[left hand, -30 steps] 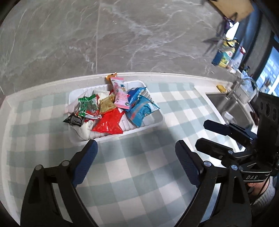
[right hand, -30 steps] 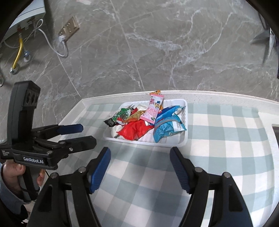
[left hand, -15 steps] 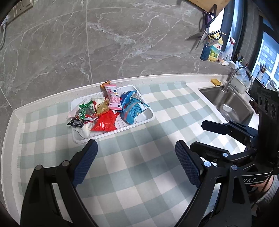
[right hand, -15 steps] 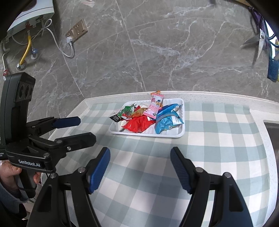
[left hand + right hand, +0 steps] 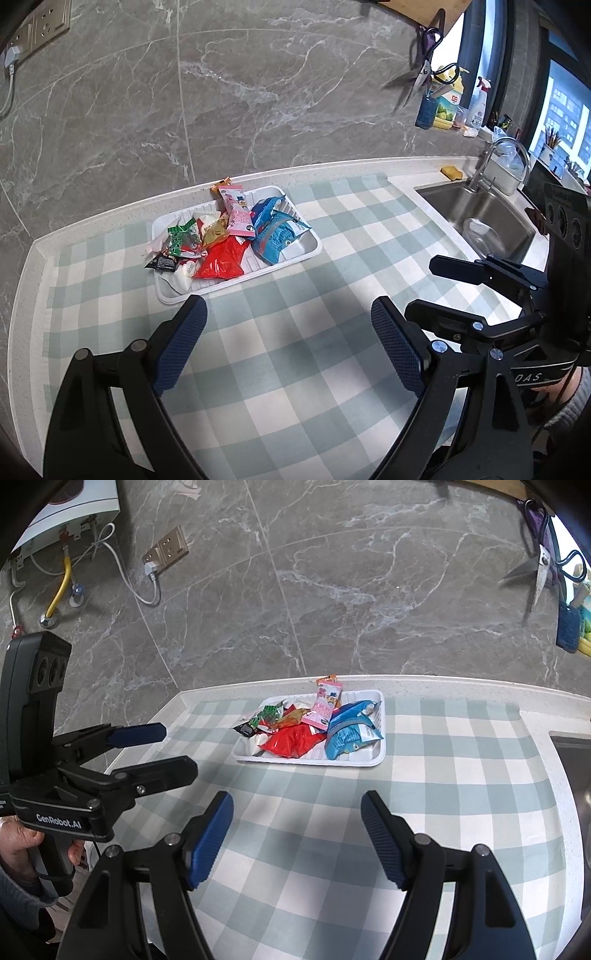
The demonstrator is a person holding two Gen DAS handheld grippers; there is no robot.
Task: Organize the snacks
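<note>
While both the left gripper (image 5: 288, 332) and right gripper (image 5: 295, 834) hang released and empty, approach the white plastic tray (image 5: 310, 254) of mixed snack packets (image 5: 221, 262) ahead slowly, picking one top packet.

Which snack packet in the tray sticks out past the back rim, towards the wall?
The orange packet, poking over the white tray rim behind the pink packet; the others lie inside.

Snack heap in tray (image 5: 295, 254): lower packets covered by upper ones; print too small to read. Orange packet (image 5: 220, 182) mostly hidden behind pink one (image 5: 238, 214). White packet (image 5: 184, 277) half buried under red one (image 5: 221, 262). Sink (image 5: 570, 753) cut by right edge in right view. Bottles (image 5: 448, 107) by window too small to identify. Hand (image 5: 22, 840) mostly behind left gripper's handle.
</note>
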